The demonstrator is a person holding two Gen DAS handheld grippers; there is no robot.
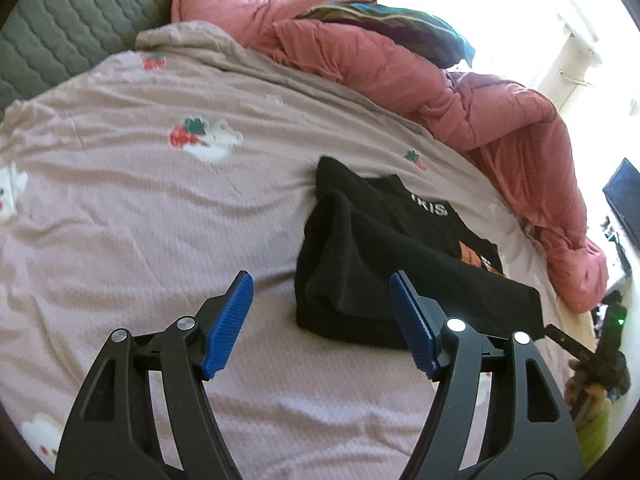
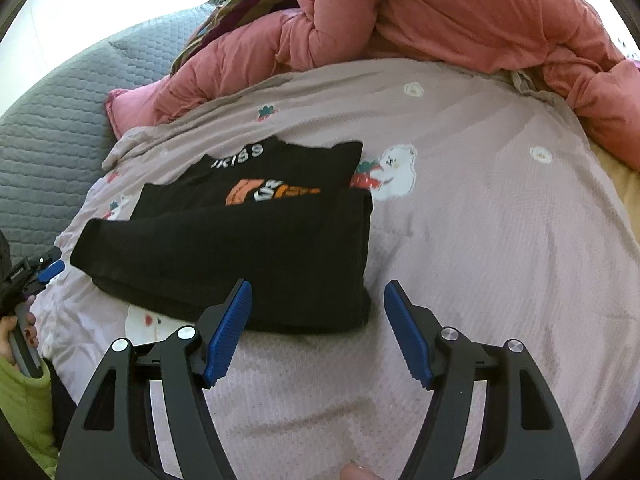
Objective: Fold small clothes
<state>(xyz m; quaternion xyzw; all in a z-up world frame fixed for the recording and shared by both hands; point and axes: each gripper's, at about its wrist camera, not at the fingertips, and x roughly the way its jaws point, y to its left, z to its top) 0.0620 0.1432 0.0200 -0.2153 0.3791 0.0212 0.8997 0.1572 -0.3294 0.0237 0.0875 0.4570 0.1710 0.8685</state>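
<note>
My left fingers (image 1: 320, 312) stand spread with nothing between their blue ribbed pads, and the folded black sweater (image 1: 384, 256) lies just ahead of them on the bed, its near left corner showing in the gap while my right-hand pad overlaps its near edge in the view; my right fingers (image 2: 318, 314) are likewise parted and empty, the sweater (image 2: 248, 248) lying just ahead and to their left, its near right corner close beside my left-hand pad, though I cannot tell whether it touches; the sweater is a soft, matte knit folded into a rough rectangle, a sleeve or flap laid across the front, white lettering and an orange print showing on the upper layer; it rests on a mauve bedsheet (image 1: 160, 220), finely textured, wrinkled, printed with strawberries and white rabbits; beyond it a puffy pink duvet (image 1: 460, 92) is heaped along the far side, with a striped cloth (image 1: 384, 20) on top and a grey quilted cover (image 1: 72, 32) at the head; nothing lies between my fingers and the sweater.
</note>
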